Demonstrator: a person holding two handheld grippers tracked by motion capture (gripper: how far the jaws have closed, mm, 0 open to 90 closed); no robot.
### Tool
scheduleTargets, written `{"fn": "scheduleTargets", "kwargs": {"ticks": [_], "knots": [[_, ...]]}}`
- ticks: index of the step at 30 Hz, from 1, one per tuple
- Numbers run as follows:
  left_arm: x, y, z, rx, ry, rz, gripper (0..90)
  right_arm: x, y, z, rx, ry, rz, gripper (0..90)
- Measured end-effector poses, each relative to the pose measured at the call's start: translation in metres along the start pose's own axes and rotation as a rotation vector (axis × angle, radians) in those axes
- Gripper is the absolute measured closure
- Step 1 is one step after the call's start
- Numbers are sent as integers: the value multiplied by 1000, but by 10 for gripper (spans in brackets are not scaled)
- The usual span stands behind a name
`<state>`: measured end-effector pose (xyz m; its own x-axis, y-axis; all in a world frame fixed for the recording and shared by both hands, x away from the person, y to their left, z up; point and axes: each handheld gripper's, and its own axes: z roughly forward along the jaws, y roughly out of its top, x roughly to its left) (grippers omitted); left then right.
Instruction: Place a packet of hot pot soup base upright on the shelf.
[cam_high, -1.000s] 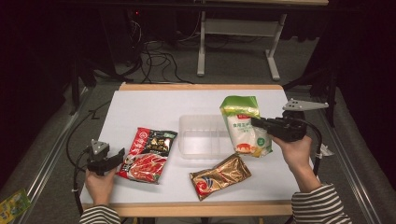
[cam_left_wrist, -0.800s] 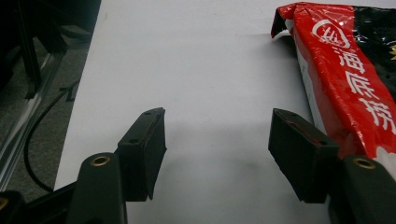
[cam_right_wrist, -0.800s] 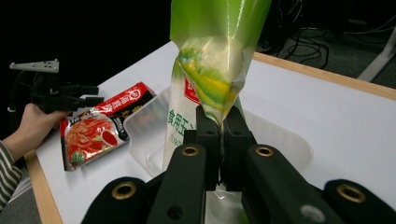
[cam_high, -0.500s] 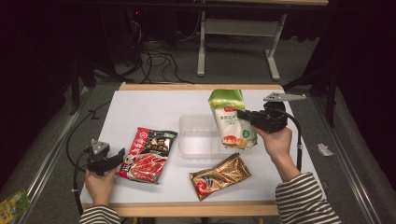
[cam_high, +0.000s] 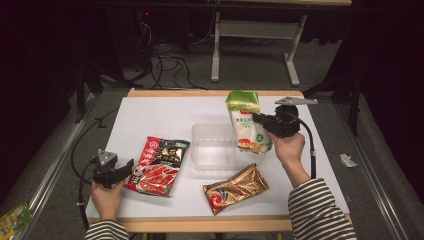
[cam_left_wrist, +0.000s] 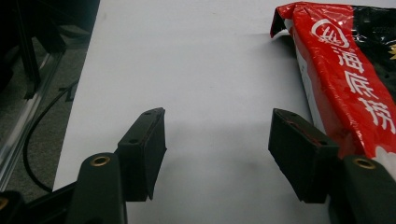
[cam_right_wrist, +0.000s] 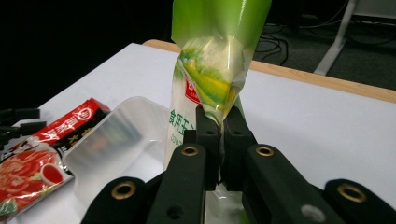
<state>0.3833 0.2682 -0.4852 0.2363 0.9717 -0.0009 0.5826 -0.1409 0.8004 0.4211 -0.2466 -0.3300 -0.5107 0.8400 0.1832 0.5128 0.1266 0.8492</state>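
Observation:
My right gripper (cam_high: 259, 119) (cam_right_wrist: 218, 122) is shut on a green-and-white bag (cam_high: 246, 125) (cam_right_wrist: 210, 74), pinching its edge. The bag hangs tilted over the right side of a clear plastic tub (cam_high: 214, 146) (cam_right_wrist: 112, 140) in the middle of the white table (cam_high: 160, 115). At the near left, my left gripper (cam_high: 125, 167) (cam_left_wrist: 215, 149) rests low on the table with its jaws open and nothing between them. A red-and-black packet (cam_high: 160, 165) (cam_left_wrist: 345, 79) lies just to its right, beside the right jaw.
A gold-and-red packet (cam_high: 235, 187) lies near the front edge, right of centre. Cables (cam_high: 165, 55) and a metal stand (cam_high: 250, 30) are on the floor beyond the table's far edge. A small green wrapper (cam_high: 15, 220) lies on the floor at the near left.
My right gripper has carried the green-and-white bag leftward, from the table's right side to over the tub's right edge. The left gripper has stayed still.

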Motion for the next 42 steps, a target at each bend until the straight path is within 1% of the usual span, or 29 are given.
{"fn": "scheduleTargets", "kwargs": {"ticks": [2, 3, 4, 8, 16, 20, 24, 28, 30, 37, 42], "knots": [[0, 0, 0, 0, 0, 0, 371, 1, 0, 3, -3, -16, -2, 890], [0, 0, 0, 0, 0, 0, 371, 1, 0, 3, -3, -16, -2, 890], [0, 0, 0, 1, 0, 0, 371, 1, 1, 5, -7, -34, -1, 890], [0, 0, 0, 1, -1, 1, 371, 1, 1, 10, -9, -56, 6, 889], [0, 0, 0, -1, 1, 1, 372, 3, 0, 18, -9, -85, 0, 884], [0, 0, 0, 0, 1, 2, 369, 3, -2, 24, 2, -84, -7, 881], [0, 0, 0, -1, 3, 2, 369, 1, -4, 27, -6, -88, 10, 880], [0, 0, 0, -1, 3, 2, 369, 3, -5, 29, -6, -100, -1, 878], [0, 0, 0, -1, 4, 2, 369, 4, -6, 30, -2, -99, -6, 874], [0, 0, 0, -1, 3, 1, 369, 5, -12, 34, 9, -85, -13, 857], [0, 0, 0, 0, 3, 3, 369, 8, -15, 34, 34, -66, -42, 836]]}}
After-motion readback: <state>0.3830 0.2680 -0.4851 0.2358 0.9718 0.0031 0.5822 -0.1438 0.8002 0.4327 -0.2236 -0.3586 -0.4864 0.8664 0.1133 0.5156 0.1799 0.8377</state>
